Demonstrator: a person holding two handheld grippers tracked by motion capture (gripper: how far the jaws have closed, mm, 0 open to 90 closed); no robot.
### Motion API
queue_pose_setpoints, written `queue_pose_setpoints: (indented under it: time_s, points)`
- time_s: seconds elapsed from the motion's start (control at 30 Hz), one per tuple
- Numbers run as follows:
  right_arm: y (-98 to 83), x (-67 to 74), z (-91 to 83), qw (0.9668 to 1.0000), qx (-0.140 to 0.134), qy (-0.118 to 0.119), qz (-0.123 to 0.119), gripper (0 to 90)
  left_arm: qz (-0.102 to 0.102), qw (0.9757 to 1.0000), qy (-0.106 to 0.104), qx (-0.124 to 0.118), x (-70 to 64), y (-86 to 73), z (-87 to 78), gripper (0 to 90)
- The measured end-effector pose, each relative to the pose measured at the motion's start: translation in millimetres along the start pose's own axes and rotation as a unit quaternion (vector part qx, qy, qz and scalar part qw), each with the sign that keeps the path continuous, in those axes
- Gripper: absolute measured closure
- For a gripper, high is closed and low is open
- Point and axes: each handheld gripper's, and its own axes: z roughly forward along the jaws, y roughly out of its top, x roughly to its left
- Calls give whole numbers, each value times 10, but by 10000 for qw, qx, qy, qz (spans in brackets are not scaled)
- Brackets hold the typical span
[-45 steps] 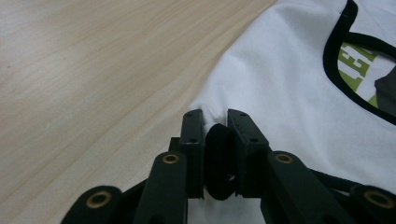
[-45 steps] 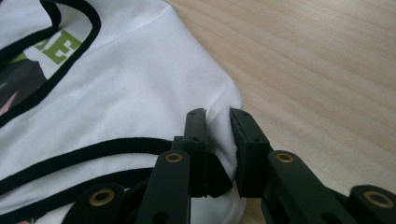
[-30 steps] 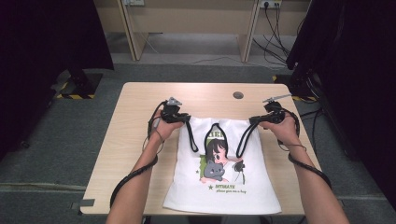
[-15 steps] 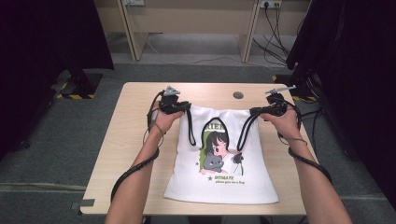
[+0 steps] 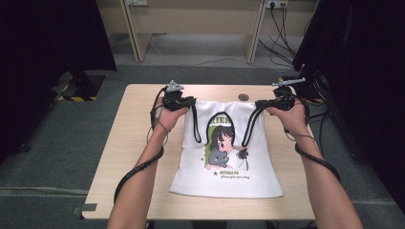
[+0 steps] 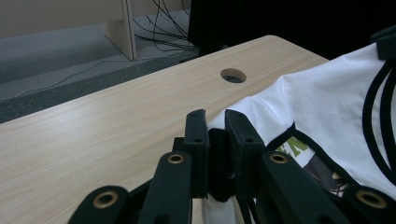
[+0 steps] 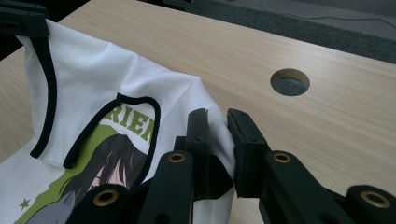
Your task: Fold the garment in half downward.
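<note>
A white bag lies flat on the wooden worktop, its bottom edge toward the person and its top edge raised a little at the two corners. The front carries a print of a dark-haired cartoon figure with a grey cat on a green patch, with green lettering above and small text below. Two black straps hang in loops down the front from the top corners.

The left gripper holds the top left corner. In the left gripper view its fingers stand nearly together, pinching a fold of white cloth along with the black strap end. The right gripper holds the top right corner. In the right gripper view its fingers are closed on a bunched fold of the white fabric, with only a narrow gap filled by cloth. Each gripper carries a grey three-cornered plate on top, and a black cable trails from each back along the person's forearm.

The cloth between the two grippers sags slightly, and the bag narrows toward the top where the corners are drawn up. A round cable hole sits in the worktop just beyond the top edge of the bag, between the two grippers and closer to the right one. The bag lies roughly mid-worktop, somewhat right of centre, with bare wood to its left.
</note>
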Motion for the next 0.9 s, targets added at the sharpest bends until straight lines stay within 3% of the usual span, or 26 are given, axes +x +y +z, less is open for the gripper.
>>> queue_pose_setpoints:
  time_s: [0.9]
  points:
    - [259, 143, -140, 9991, -368, -49, -184, 793, 220, 9991, 101, -343, -49, 360, -148, 791]
